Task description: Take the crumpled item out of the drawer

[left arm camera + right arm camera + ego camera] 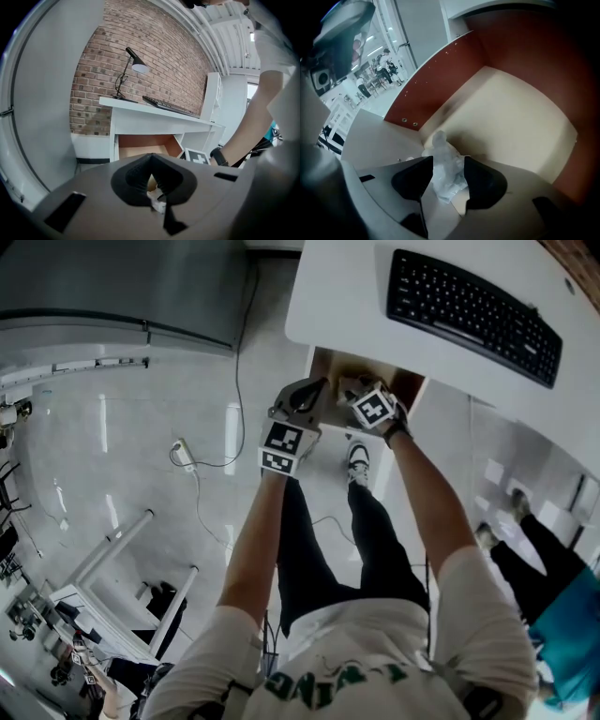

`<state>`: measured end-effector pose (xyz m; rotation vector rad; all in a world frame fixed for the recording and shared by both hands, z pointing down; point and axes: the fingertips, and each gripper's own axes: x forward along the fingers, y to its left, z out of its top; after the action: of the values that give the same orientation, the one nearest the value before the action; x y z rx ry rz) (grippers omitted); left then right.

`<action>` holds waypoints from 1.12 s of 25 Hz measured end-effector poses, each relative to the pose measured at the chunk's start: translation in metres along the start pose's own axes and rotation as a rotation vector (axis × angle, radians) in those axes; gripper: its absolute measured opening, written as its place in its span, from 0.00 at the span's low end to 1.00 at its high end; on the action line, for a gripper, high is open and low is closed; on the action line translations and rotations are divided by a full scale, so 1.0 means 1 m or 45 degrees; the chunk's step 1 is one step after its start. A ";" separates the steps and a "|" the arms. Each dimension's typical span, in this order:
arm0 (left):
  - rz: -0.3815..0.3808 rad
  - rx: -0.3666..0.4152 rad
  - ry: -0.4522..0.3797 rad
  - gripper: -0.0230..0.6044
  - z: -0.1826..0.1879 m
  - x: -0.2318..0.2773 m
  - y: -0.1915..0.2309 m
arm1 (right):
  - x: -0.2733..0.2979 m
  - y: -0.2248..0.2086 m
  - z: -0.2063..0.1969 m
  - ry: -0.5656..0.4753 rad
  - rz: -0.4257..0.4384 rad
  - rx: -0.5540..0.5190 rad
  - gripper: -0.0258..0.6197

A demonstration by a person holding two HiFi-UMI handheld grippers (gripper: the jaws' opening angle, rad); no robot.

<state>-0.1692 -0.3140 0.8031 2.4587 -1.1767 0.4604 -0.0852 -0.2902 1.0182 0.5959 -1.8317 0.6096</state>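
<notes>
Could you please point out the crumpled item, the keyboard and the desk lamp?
crumpled item (444, 169): right gripper view, its middle.
keyboard (473, 313): head view, middle keys.
desk lamp (139, 68): left gripper view, its shade.

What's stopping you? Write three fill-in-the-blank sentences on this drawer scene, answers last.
1. The crumpled item lies inside the desk's ___.
2. It sits between the right gripper's jaws, which are ___.
3. In the head view, a black ___ lies on the desk.
Missing words: drawer; open; keyboard.
</notes>
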 end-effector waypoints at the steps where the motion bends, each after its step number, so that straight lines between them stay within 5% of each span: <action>1: -0.005 0.004 -0.001 0.03 -0.001 0.000 0.001 | 0.003 -0.001 0.002 -0.002 -0.010 -0.021 0.33; 6: -0.008 0.022 0.000 0.03 -0.004 0.001 0.004 | 0.007 -0.006 0.005 0.023 -0.061 -0.081 0.32; 14: 0.006 0.017 0.001 0.03 0.000 -0.002 0.003 | -0.010 -0.001 -0.005 0.046 -0.062 -0.049 0.07; 28: 0.043 -0.059 0.045 0.03 0.027 -0.047 -0.032 | -0.125 0.020 0.010 -0.158 -0.104 0.037 0.06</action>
<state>-0.1686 -0.2769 0.7525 2.3850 -1.2027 0.4793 -0.0666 -0.2676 0.8950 0.7387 -1.9066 0.5563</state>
